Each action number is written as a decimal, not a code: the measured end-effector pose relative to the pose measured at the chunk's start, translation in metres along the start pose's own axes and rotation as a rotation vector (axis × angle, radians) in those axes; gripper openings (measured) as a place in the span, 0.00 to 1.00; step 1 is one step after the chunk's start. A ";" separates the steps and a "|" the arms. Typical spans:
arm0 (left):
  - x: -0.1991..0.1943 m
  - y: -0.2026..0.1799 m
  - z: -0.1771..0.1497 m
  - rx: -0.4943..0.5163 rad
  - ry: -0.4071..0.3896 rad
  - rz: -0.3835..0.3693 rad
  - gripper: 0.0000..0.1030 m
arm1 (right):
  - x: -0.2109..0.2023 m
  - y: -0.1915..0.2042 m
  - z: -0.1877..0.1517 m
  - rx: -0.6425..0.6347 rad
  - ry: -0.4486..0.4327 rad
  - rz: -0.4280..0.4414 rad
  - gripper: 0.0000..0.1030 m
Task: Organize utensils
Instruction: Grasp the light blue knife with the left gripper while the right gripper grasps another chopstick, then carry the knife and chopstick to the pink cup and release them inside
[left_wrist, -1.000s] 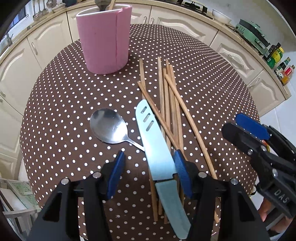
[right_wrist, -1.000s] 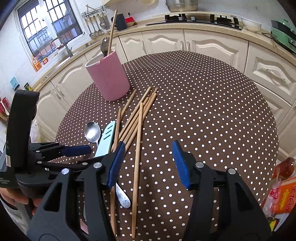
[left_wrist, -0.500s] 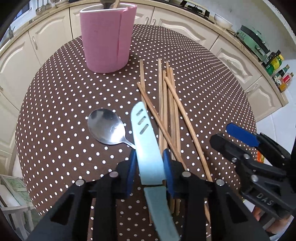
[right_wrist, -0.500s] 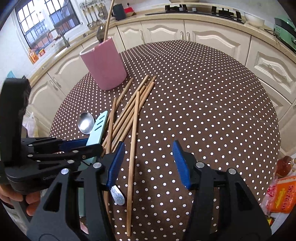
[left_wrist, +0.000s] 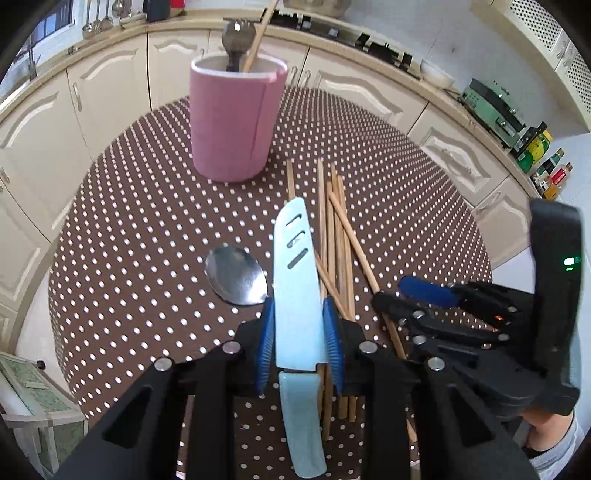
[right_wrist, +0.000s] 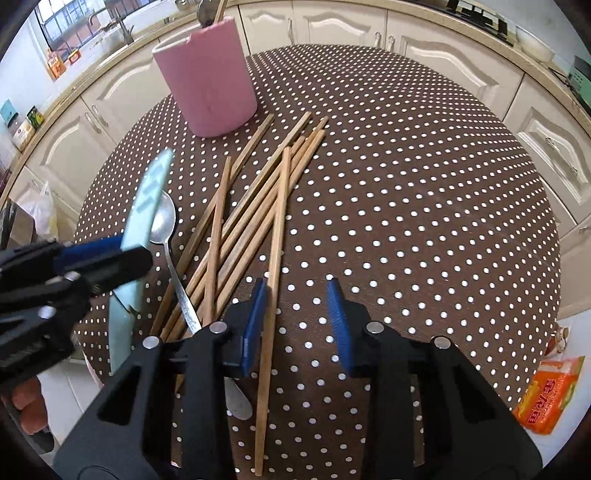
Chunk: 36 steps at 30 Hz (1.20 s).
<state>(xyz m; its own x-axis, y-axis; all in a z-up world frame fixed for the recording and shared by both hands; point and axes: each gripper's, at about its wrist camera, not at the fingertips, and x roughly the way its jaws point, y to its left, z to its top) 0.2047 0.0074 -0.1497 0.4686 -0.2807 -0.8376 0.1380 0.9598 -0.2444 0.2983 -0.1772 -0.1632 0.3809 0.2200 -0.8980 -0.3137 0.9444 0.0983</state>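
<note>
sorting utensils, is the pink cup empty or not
Not empty: a spoon and a chopstick stick out of the upright cup.

Knife (left_wrist: 295, 280) between left gripper (left_wrist: 298, 343) pads

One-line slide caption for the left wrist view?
Left claw grips the pale blue knife above spoon and chopsticks, facing pink holder.

The right half of my worktop (right_wrist: 424, 221) lies bare, open for a tool. On the left, scattered chopsticks (right_wrist: 258, 206) and a spoon (right_wrist: 164, 221) block low passes. The pink holder (right_wrist: 207, 81) stands far left, upright, an obstacle.
</note>
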 end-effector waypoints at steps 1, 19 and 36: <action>-0.003 0.000 0.001 0.001 -0.007 -0.004 0.25 | 0.001 0.003 0.001 -0.016 0.003 -0.017 0.28; -0.052 -0.002 0.020 0.022 -0.165 -0.121 0.25 | -0.058 0.009 0.021 0.009 -0.240 0.126 0.06; -0.116 0.012 0.077 0.056 -0.406 -0.090 0.25 | -0.108 0.027 0.089 0.044 -0.639 0.310 0.06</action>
<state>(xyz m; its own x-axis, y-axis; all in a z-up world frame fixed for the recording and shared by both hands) 0.2192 0.0511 -0.0180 0.7568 -0.3520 -0.5507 0.2362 0.9329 -0.2718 0.3258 -0.1541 -0.0256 0.7194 0.5674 -0.4006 -0.4599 0.8214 0.3374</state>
